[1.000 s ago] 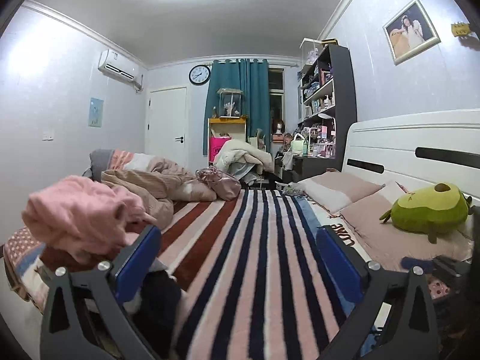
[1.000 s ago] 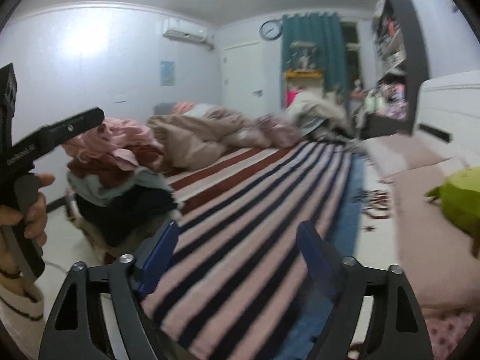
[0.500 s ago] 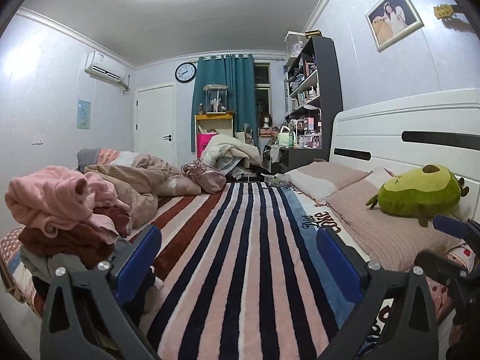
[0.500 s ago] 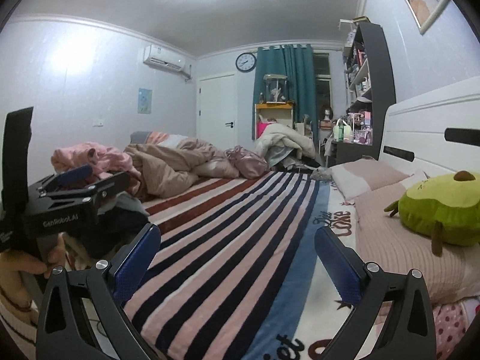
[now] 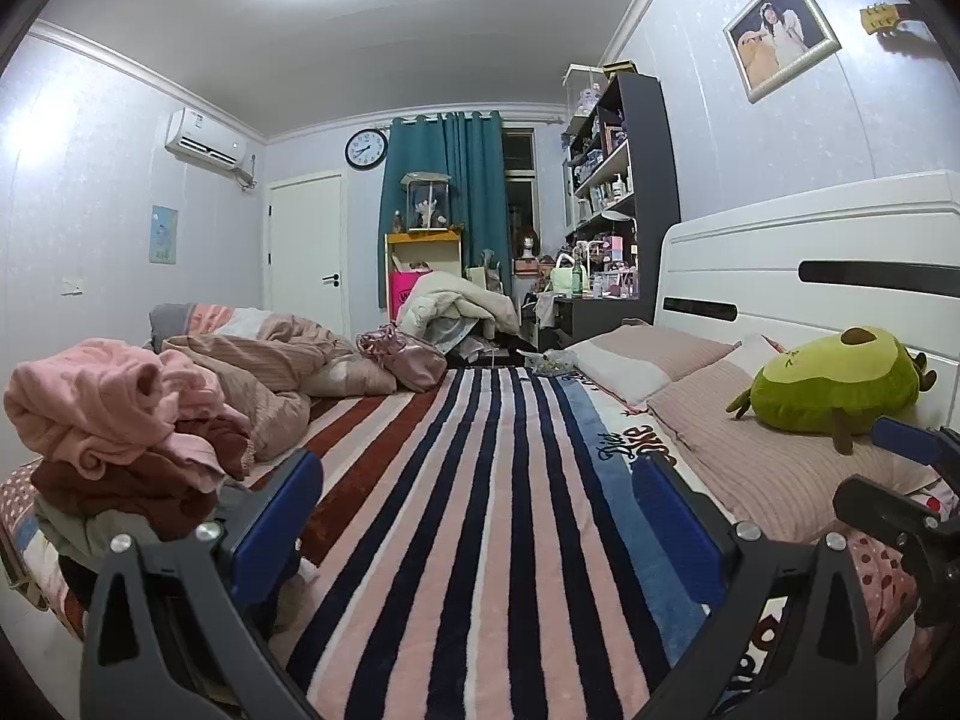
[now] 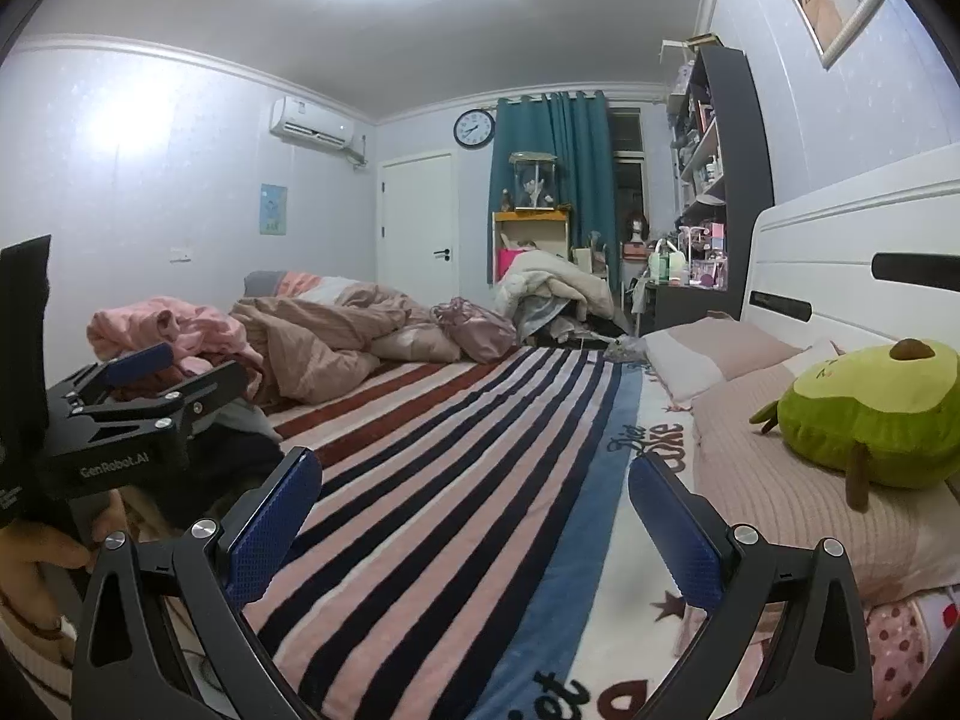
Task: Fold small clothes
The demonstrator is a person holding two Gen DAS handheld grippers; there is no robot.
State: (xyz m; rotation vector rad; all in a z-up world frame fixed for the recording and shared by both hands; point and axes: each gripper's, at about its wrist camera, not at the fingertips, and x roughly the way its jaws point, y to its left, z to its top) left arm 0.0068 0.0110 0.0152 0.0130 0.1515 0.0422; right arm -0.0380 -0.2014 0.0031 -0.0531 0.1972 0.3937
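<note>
My left gripper (image 5: 477, 510) fills the bottom of its own view, blue-padded fingers (image 5: 273, 516) spread wide with only the pink, navy and brown striped plush blanket (image 5: 480, 480) showing between them. My right gripper (image 6: 474, 525) stands just as wide, its jaws having just been opening, and nothing sits between them but the same blanket.

The heap of crumpled small clothes (image 5: 114, 438), a pink fleece piece on top of dark red and grey ones, lies at the left edge of the left view, just beyond my left finger and untouched. In the right view that heap (image 6: 162, 333) sits at middle left, partly behind my left gripper seen from the side.

A green avocado-shaped plush toy (image 5: 834, 387) rests on the dusty pink ribbed pillow (image 5: 762, 456) at the right, below the white headboard (image 5: 810, 252). A rumpled beige quilt (image 5: 270, 372) lies at centre left.
</note>
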